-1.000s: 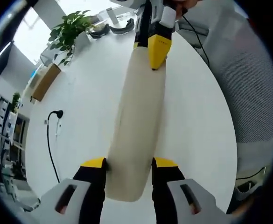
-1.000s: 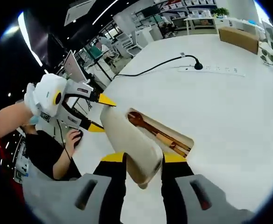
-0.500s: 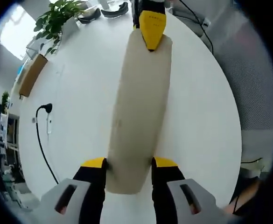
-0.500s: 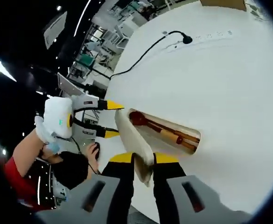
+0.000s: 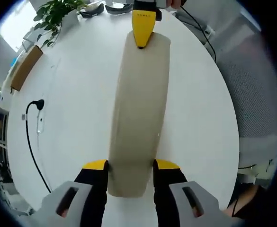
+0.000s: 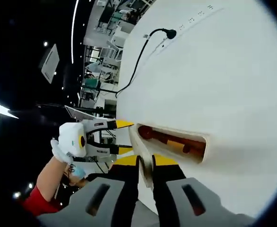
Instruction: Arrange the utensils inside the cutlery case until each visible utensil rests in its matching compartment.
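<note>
A long beige case lid (image 5: 140, 109) runs away from me over the white table (image 5: 72, 109). My left gripper (image 5: 131, 165) is shut on its near end. At the far end my right gripper (image 5: 142, 26) pinches it with a yellow fingertip on top. In the right gripper view the lid (image 6: 140, 146) stands almost edge-on, with my right gripper (image 6: 145, 161) shut on it. Just behind it, the open case base (image 6: 195, 149) lies on the table with a wooden spoon (image 6: 150, 134) and other wooden utensils inside. My left gripper (image 6: 117, 137) holds the lid's other end.
A black cable with a plug (image 5: 34, 105) crosses the table beside a power strip (image 6: 197, 16). A plant (image 5: 53, 16) and a cardboard box (image 5: 27, 66) sit at the far edge. A grey mesh chair (image 5: 256, 94) stands past the table's rim. A red sleeve (image 6: 36, 205) shows behind the left gripper.
Both grippers stayed shut on the lid. In the right gripper view the lid has turned from broadside to nearly edge-on, close over the case base. Both cameras tilted.
</note>
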### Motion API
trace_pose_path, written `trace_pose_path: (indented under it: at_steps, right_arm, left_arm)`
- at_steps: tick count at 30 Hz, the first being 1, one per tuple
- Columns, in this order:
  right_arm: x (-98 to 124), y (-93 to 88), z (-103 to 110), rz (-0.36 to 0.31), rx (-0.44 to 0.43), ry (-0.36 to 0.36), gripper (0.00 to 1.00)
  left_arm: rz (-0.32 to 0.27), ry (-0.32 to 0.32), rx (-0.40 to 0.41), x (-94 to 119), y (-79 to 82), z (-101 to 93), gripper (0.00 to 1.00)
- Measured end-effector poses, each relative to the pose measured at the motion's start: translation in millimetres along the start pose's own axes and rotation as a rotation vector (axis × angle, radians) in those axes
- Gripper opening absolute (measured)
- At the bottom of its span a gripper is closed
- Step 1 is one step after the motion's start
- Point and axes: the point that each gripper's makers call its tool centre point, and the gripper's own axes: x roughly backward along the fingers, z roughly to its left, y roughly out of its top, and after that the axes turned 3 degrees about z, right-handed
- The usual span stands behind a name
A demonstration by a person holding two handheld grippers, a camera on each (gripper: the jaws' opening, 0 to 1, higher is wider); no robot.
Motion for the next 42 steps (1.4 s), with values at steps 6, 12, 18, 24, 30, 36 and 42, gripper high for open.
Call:
trace_pose_path:
  at_steps: [6,12,18,24,30,36,42]
  right_arm:
    - [-4,0.0,3,-0.008,0.001,0.025,0.06]
    - [-6,-2.7,-3,0.0,0.008,0.036,0.06]
    - [1,6.2,-27,-0.048,0.123,-0.133,0.12]
    - [0,-6.9,-23,-0.031,0.2,-0.197,0.14]
    - [-2,-9.1,-46,0.025,0.373,-0.355,0.16]
    - [-3,-2.7,-51,0.022,0.382,-0.376,0.13]
    - [-3,4.4,-49,-0.048,0.141,-0.247,0.09]
  left_arm:
    - [-0.006,0.011,0.021,-13,-0.7,-5.3,0.38]
    - [0.0,0.005,0.006,-13,-2.9,-3.6,0.38]
    - [-0.037,0.028,0.013,-11,6.7,4.4,0.38]
    - [-0.024,0.007,0.005,-14,6.1,2.3,0.38]
    - [0.001,0.001,-0.03,-19,2.9,-1.4,0.31]
    - [-0.04,0.033,-0.003,-15,12.1,12.0,0.21]
    - [-0.032,0.057,-0.017,-17,7.7,18.6,0.3]
